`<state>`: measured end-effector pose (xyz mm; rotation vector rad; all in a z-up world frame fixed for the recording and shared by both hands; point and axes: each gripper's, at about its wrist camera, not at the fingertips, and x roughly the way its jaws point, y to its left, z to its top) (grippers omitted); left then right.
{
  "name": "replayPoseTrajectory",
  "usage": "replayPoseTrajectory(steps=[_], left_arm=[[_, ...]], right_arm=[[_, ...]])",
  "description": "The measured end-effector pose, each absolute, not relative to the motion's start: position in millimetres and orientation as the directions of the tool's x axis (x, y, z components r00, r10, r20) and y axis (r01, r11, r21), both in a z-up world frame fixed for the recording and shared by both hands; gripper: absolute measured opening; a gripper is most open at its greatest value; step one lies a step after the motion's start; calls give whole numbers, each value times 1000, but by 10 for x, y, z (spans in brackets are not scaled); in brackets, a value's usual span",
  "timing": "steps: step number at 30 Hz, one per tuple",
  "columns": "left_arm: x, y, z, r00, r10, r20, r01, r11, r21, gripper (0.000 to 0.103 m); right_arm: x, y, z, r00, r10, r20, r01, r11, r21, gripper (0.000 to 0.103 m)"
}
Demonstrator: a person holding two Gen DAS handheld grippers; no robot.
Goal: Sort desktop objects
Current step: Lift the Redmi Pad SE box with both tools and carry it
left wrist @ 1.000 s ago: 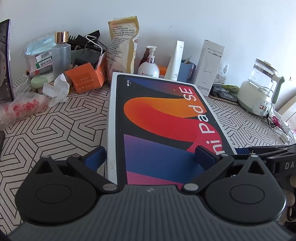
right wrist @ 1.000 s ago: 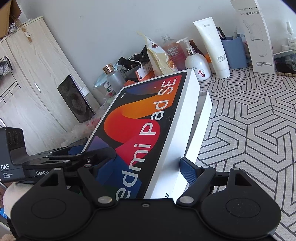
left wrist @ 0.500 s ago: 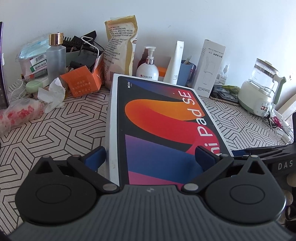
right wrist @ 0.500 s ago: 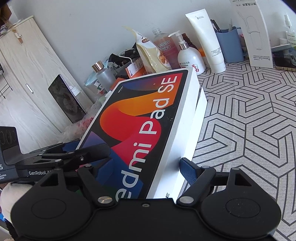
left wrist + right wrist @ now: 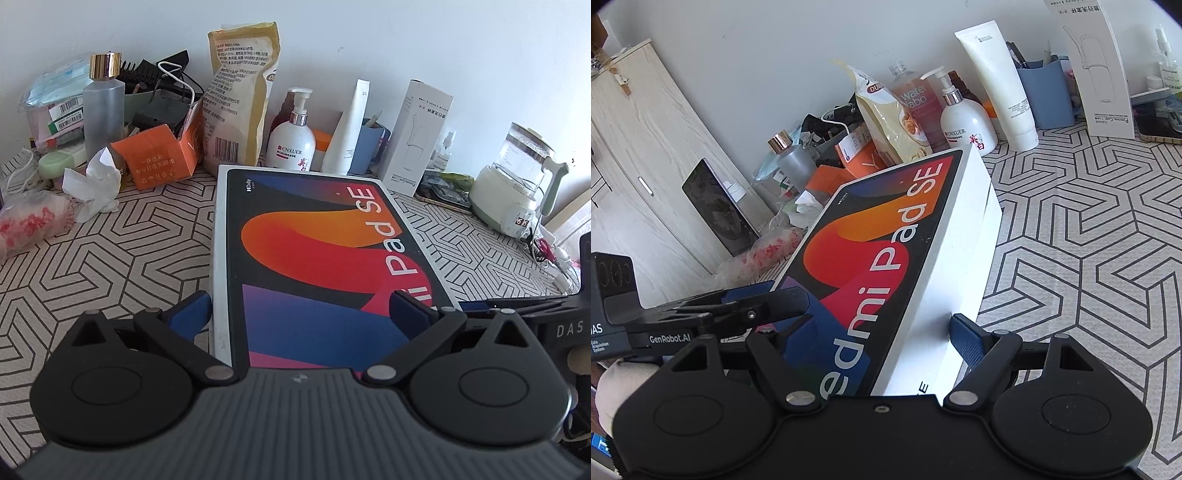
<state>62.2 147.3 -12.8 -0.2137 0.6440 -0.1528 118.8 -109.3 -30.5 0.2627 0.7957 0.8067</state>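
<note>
Patterned tabletop (image 5: 110, 266) against a white wall; clutter lines the far edge: a frosted bottle (image 5: 102, 107), orange carton (image 5: 159, 158), tall pouch (image 5: 238, 99), pump bottle (image 5: 291, 142), white tube (image 5: 347, 133), white carton (image 5: 417, 136) and kettle (image 5: 517, 184). The tablet box (image 5: 317, 258) lies lengthwise in front of this row, its near end between my two grippers. My left gripper (image 5: 306, 314) straddles the near left corner, fingers wide apart: the left blue pad (image 5: 190, 314) sits just beside the box's white side, the right pad (image 5: 410, 310) rests on the printed lid; whether either presses I cannot tell. My right gripper (image 5: 886, 332) spans the near right edge, jaws wide; one pad (image 5: 967, 339) lies against the white side wall, the other over the lid
</note>
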Motion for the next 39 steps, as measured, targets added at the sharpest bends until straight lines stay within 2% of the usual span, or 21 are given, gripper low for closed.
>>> replayPoseTrajectory(steps=[4, 14, 27, 30, 39], left_arm=[[668, 1516, -139, 783, -222, -581, 73, 960, -269, 103], [748, 1438, -62, 781, -194, -594, 90, 976, -200, 103], [810, 1446, -18, 778, -194, -598, 99, 977, -189, 103], [820, 1421, -10, 760, -302, -576, 177, 948, -263, 100], [780, 1358, 13, 765, -278, -581, 177, 958, -225, 100]], right_arm=[[1207, -1102, -325, 423, 732, -535, -543, 677, 497, 84], [1257, -1102, -343, 412, 732, -543, -526, 677, 514, 84], [1233, -1158, -261, 408, 757, -510, -532, 651, 542, 84], [1226, -1172, -244, 398, 770, -498, -540, 636, 552, 84], [1209, -1183, -255, 396, 779, -487, -555, 625, 548, 83]])
